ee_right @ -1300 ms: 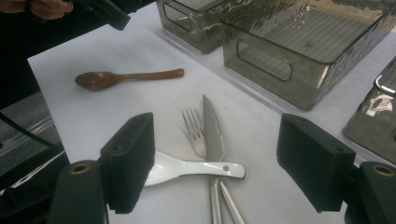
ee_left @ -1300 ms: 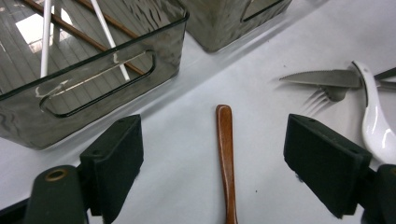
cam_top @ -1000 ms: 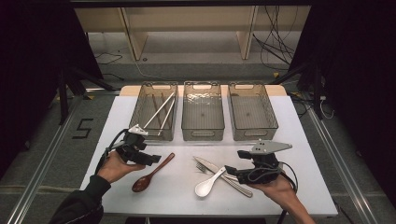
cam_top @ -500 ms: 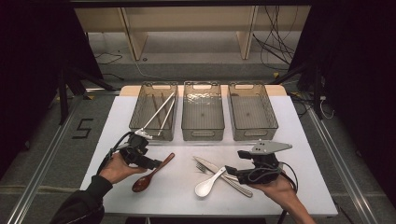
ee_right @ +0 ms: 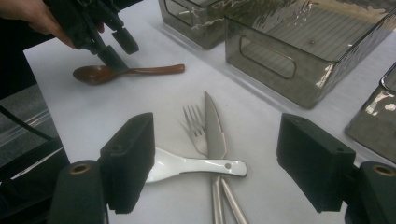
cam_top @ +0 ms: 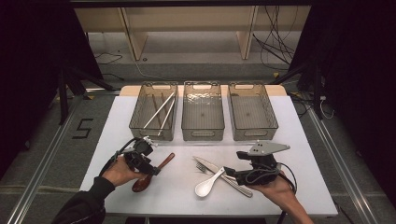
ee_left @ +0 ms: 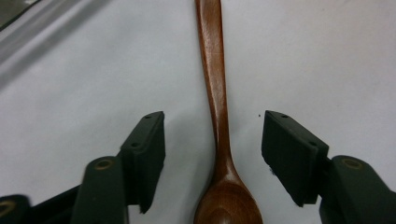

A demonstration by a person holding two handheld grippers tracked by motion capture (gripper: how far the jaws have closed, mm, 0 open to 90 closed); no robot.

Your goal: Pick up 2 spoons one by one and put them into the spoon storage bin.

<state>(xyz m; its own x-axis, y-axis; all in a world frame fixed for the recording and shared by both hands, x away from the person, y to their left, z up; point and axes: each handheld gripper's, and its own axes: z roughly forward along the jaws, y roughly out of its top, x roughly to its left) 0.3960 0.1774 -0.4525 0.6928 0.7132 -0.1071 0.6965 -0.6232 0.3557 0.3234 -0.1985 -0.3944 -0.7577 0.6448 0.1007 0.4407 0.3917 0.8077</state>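
With your left gripper [ee_left: 212, 158] having just been closing around the wooden spoon [ee_left: 219, 116] on the table [ee_left: 327, 56], pads not yet touching, you're about to grasp it, right gripper [ee_right: 212, 163] hanging released.

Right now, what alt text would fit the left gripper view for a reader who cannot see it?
The left gripper straddles a brown wooden spoon lying on a white table, its black jaws either side of the neck just above the bowl, not touching it. They have just been closing. The handle runs straight up and away.
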